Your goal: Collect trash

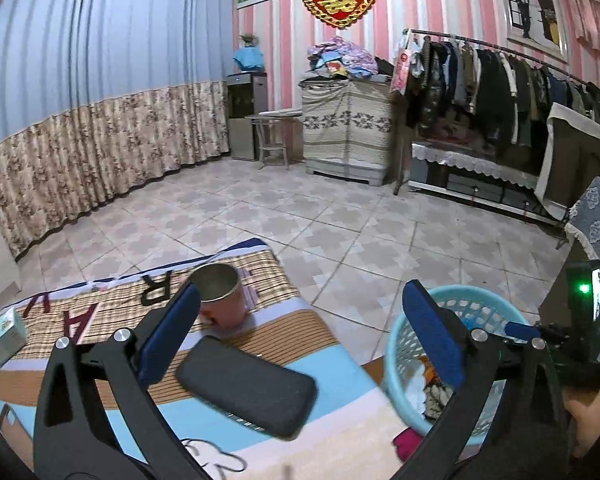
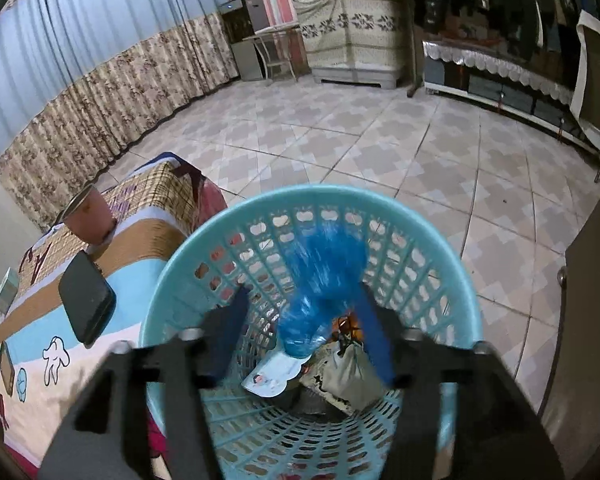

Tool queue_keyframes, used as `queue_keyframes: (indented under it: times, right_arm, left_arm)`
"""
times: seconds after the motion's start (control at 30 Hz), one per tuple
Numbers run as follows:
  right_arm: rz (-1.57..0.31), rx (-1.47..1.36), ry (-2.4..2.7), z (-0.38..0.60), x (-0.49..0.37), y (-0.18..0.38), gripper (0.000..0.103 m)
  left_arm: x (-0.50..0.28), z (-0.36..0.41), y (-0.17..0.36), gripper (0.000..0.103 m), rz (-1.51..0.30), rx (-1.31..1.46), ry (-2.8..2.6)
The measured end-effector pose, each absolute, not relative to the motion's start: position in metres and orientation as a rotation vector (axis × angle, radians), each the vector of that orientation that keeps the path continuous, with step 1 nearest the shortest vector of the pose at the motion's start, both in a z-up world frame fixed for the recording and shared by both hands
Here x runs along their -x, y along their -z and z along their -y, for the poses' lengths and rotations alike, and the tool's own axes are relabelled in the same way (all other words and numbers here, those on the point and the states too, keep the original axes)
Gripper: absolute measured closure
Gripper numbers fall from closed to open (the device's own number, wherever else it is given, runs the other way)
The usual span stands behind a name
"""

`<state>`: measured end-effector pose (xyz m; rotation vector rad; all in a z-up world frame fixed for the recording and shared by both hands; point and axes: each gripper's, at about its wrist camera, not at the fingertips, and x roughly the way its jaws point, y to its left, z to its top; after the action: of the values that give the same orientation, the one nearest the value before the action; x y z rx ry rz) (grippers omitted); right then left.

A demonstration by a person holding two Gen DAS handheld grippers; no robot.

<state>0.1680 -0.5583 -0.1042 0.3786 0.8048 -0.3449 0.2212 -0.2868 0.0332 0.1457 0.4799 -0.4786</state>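
Left gripper (image 1: 300, 316): gaping wide and empty, hanging over the bed edge.
Right gripper (image 2: 300, 320): standing partly spread over the basket (image 2: 440, 240), a blurred blue wad (image 2: 324, 280), possibly a plastic bag, sitting between its fingers, apparently loose.
Basket contents: wrappers and paper (image 2: 272, 376) lying below the right gripper.
Bed cover (image 1: 260, 416): carrying a dark flat case (image 1: 248, 384) and a pink cup (image 1: 224, 296) ahead of the left gripper.
Room: tiled floor (image 1: 340, 224) stretching beyond, curtains (image 1: 100, 120) hanging far left.

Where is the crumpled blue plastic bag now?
In the right wrist view, the crumpled blue plastic bag is blurred between the open right gripper fingers, above the light blue plastic basket.
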Motion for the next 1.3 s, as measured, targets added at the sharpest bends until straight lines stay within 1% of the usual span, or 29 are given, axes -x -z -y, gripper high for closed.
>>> queue_keyframes:
  times: [0.03,0.07,0.13,0.17,0.2,0.33,0.37,0.63,0.9,1.2,1.3]
  right_arm:
    - [-0.814,-0.386,0.346,0.558,-0.17,0.107,0.033]
    - [-0.818,-0.395,0.346,0.557,-0.17,0.109,0.026]
    - [-0.811,-0.401,0.355,0.553,-0.17,0.11,0.022]
    - [-0.809,-0.396,0.362,0.55,-0.17,0.109,0.014]
    - [-0.805,-0.39,0.369,0.547,-0.17,0.108,0.01]
    - [-0.781,-0.36,0.377,0.537,-0.167,0.095,0.009]
    - [-0.771,-0.347,0.383,0.533,-0.166,0.091,0.004]
    - [-0.666,-0.262,0.373,0.492,-0.143,0.054,0.004]
    - [-0.582,-0.246,0.308,0.435,-0.115,0.028,0.004]
    - [-0.521,-0.219,0.281,0.372,-0.083,0.019,0.004]
    - [-0.518,-0.232,0.262,0.357,-0.075,0.021,0.004]
  left_arm:
    - [-0.22,0.284,-0.034,0.005,-0.48,-0.147,0.478]
    - [-0.219,0.281,-0.034,0.005,-0.479,-0.148,0.476]
    - [-0.217,0.272,-0.035,0.005,-0.475,-0.155,0.464]
    - [-0.217,0.267,-0.035,0.005,-0.473,-0.157,0.457]
    - [-0.217,0.262,-0.035,0.005,-0.471,-0.156,0.453]
    - [-0.215,0.242,-0.038,0.005,-0.472,-0.126,0.436]
    - [-0.214,0.237,-0.039,0.005,-0.47,-0.118,0.433]
    - [-0.191,0.195,-0.041,0.005,-0.438,-0.085,0.378]
    - [-0.171,0.151,-0.037,0.005,-0.473,-0.073,0.328]
    - [-0.134,0.106,-0.024,0.005,-0.412,-0.102,0.277]
    - [-0.124,0.091,-0.017,0.005,-0.423,-0.088,0.279]
